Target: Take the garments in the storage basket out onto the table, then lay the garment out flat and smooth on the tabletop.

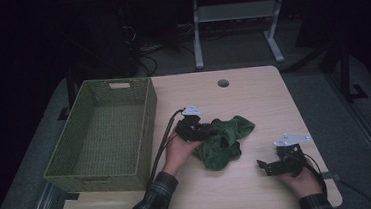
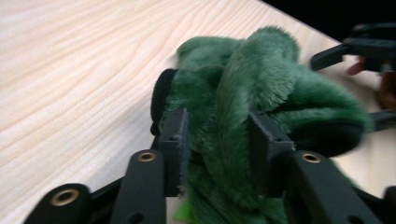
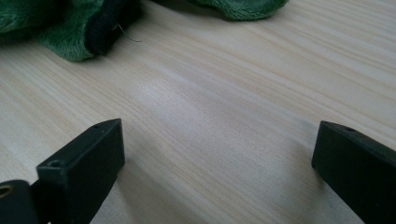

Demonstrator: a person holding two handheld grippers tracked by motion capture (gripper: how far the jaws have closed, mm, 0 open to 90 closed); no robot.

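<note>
Crumpled dark-green plush cloth with black trim [image 1: 224, 140] lay mid-way across the light wooden surface [image 1: 253, 94], just right of the green woven rectangular basket [image 1: 103, 133], probably where it's headed. Left gripper [image 2: 218, 144] sat down on the cloth's left end, jaws part-open with a fold of plush between them; pads touched the fur, not clearly clamping. Right gripper [image 3: 217, 158] rested low on bare surface near the cloth's right side, jaws spread wide, holding nothing, likely waiting to help gather the other end.
</note>
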